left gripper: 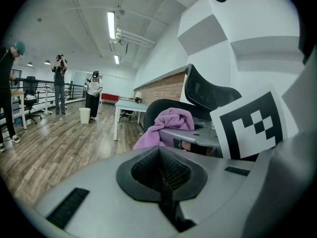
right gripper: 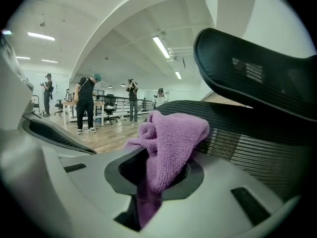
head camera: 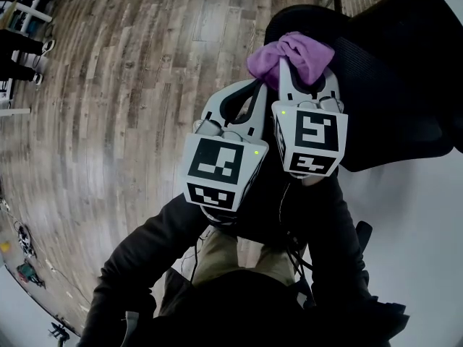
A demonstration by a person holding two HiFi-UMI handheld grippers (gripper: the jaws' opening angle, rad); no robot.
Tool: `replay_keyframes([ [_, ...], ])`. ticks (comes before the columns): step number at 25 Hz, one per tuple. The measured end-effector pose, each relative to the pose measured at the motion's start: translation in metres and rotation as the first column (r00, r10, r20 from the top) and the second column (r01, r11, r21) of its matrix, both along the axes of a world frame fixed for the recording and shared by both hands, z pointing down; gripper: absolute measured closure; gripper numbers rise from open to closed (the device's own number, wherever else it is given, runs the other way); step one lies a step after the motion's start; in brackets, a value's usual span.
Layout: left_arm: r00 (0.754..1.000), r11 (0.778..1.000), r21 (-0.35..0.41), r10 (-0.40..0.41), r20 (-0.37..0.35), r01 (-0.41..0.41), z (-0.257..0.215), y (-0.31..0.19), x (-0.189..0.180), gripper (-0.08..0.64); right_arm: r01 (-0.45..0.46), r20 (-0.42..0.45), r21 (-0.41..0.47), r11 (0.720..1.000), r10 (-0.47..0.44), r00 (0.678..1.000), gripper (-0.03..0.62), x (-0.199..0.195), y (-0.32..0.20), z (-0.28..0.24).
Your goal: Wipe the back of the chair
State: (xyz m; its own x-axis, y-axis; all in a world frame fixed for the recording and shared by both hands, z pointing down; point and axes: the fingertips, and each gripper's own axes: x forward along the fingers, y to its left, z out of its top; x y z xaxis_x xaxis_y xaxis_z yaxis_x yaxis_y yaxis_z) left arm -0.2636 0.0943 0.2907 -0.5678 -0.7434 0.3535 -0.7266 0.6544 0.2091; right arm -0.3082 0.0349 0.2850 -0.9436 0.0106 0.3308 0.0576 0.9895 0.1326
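My right gripper point(head camera: 302, 72) is shut on a crumpled purple cloth point(head camera: 289, 55), which bulges out over its jaws point(right gripper: 171, 138). The cloth sits at the top edge of the black mesh chair back point(head camera: 391, 85); whether it touches is unclear. In the right gripper view the mesh point(right gripper: 257, 148) fills the right side, with the chair's headrest point(right gripper: 257, 68) above it. My left gripper point(head camera: 258, 87) hangs just left of the right one, shut with nothing between its pads point(left gripper: 161, 170). From it I see the cloth point(left gripper: 168, 125) and the headrest point(left gripper: 208, 90) ahead.
Wooden floor point(head camera: 130, 85) spreads to the left. A white wall panel point(head camera: 419, 230) stands to the right of the chair. Far off are a white table point(left gripper: 126, 105), a white bin point(left gripper: 84, 115) and several standing people point(left gripper: 60, 83).
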Motion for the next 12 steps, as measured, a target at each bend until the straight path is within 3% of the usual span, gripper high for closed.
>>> replay_keyframes([
  [12, 0.999, 0.999, 0.004, -0.037, -0.007, 0.037, -0.002, 0.029, -0.014, 0.560, 0.037, -0.014, 0.009, 0.999, -0.036, 0.999, 0.523, -0.018, 0.032, 0.000],
])
